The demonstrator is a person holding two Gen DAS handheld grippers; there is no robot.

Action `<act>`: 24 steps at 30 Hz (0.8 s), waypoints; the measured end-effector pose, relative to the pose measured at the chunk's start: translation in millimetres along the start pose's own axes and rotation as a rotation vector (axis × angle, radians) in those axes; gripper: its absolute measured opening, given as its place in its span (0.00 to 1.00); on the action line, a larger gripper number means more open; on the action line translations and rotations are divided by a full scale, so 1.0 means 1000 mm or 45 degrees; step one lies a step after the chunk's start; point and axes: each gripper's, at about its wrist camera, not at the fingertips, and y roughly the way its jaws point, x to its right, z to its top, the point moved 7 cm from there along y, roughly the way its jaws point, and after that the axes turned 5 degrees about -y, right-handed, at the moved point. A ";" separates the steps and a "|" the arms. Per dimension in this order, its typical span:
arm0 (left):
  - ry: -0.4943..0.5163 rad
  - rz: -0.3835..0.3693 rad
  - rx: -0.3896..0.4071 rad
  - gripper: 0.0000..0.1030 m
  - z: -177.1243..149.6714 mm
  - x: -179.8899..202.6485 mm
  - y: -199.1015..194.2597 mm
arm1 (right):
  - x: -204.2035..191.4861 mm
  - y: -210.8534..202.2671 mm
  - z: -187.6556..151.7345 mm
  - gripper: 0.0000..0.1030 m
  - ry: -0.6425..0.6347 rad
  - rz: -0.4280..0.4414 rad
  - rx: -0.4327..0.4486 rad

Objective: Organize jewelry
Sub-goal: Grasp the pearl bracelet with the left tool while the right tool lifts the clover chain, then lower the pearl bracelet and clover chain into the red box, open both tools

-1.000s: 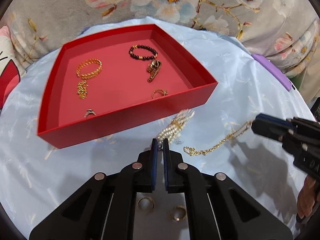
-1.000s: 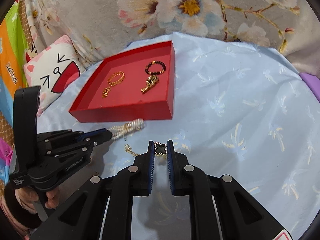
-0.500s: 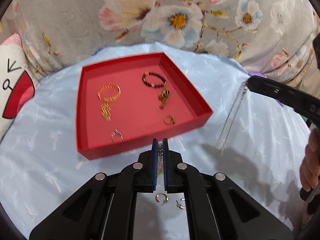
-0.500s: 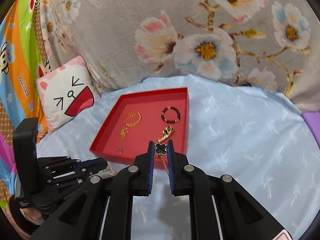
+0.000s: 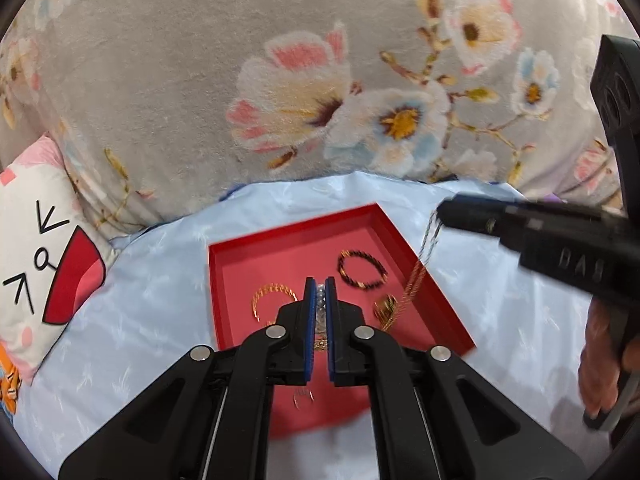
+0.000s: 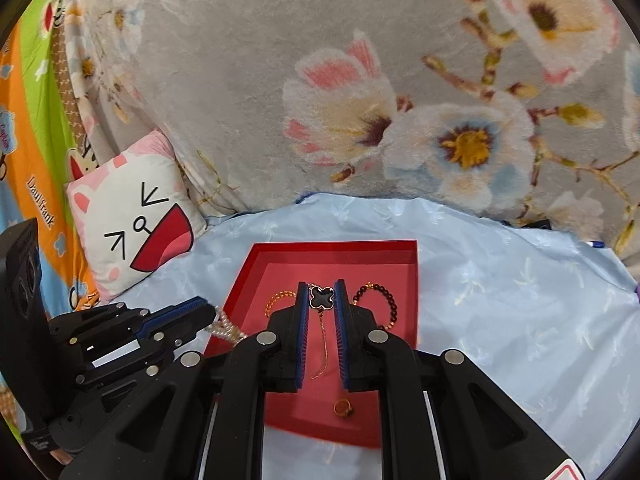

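My left gripper (image 5: pixel 320 284) is shut on a pearl strand (image 5: pixel 320 302), held above the red tray (image 5: pixel 240 264). My right gripper (image 6: pixel 322 286) is shut on a black clover pendant (image 6: pixel 322 297); its gold chain (image 6: pixel 324 344) hangs down over the red tray (image 6: pixel 336 246). From the left wrist view the right gripper (image 5: pixel 442 214) hangs its chain (image 5: pixel 424 264) over the tray's right side. The right wrist view shows the left gripper (image 6: pixel 208 310) with the pearls (image 6: pixel 228 330) dangling at the tray's left wall. A dark bead bracelet (image 5: pixel 362 270), a gold bracelet (image 5: pixel 272 296) and a gold ring (image 6: pixel 343 407) lie in the tray.
The tray sits on a light blue cloth (image 6: pixel 520 300). A cat-face cushion (image 6: pixel 136 232) lies to the left and a grey floral blanket (image 5: pixel 320 100) rises behind. A hand (image 5: pixel 600 352) holds the right gripper's handle at the right edge.
Both grippers have lifted off the blue cloth with their jewelry and moved over the red tray. The chain and the pearls, earlier trailing on the cloth, now hang free.
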 end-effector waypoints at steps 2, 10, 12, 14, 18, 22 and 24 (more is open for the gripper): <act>-0.012 -0.003 -0.023 0.03 0.007 -0.005 0.021 | 0.001 0.022 0.003 0.11 0.014 0.000 -0.032; -0.034 0.002 -0.104 0.03 0.010 -0.009 0.093 | 0.008 0.088 -0.002 0.12 0.062 -0.005 -0.129; -0.040 0.012 -0.130 0.03 0.010 -0.009 0.108 | 0.010 0.096 -0.005 0.12 0.075 0.000 -0.142; -0.040 0.027 -0.152 0.03 0.008 -0.010 0.120 | 0.013 0.102 -0.010 0.12 0.088 0.005 -0.153; -0.006 0.088 -0.163 0.04 0.000 -0.013 0.138 | 0.019 0.106 -0.022 0.12 0.113 0.019 -0.170; -0.019 0.076 -0.198 0.06 -0.006 -0.012 0.144 | 0.026 0.104 -0.031 0.12 0.138 0.029 -0.173; -0.040 0.096 -0.190 0.07 -0.005 -0.015 0.146 | 0.029 0.104 -0.032 0.12 0.145 0.026 -0.174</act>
